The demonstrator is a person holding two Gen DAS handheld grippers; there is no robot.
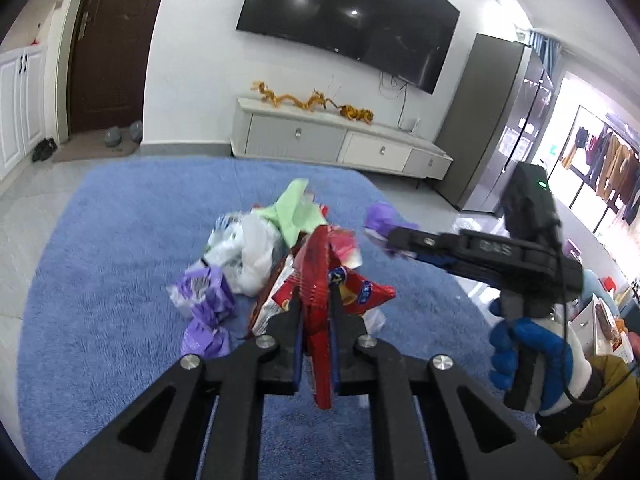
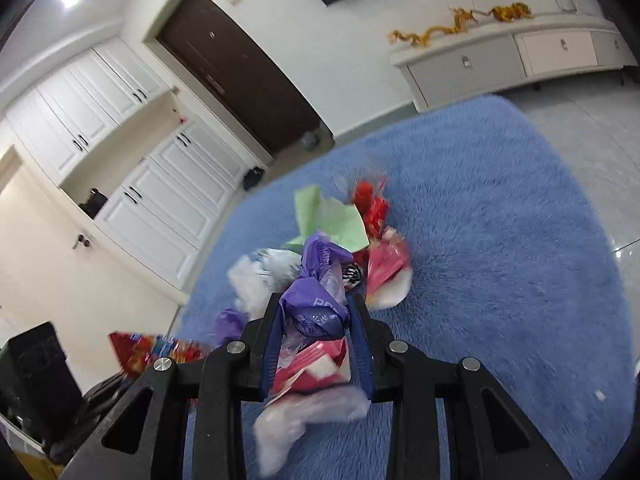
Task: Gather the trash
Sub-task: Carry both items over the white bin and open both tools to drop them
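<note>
A heap of trash lies on the blue rug (image 1: 100, 280): a green paper (image 1: 294, 210), a white plastic bag (image 1: 252, 252), purple wrappers (image 1: 204, 292) and red snack bags. My left gripper (image 1: 316, 300) is shut on a red snack wrapper (image 1: 316, 276), which hangs down between its fingers above the heap. My right gripper (image 2: 314, 312) is shut on a crumpled purple wrapper (image 2: 316, 304) together with pink and white packaging (image 2: 316, 364). In the left wrist view the right gripper (image 1: 394, 236) reaches in from the right, held by a blue-gloved hand (image 1: 516, 348).
A low white TV cabinet (image 1: 340, 140) with gold dragon ornaments stands against the far wall under a wall-mounted TV (image 1: 348, 20). A dark door (image 1: 108, 44) and white cupboards (image 2: 160, 184) lie to the left. A grey fridge (image 1: 500, 120) stands at right. Tiled floor surrounds the rug.
</note>
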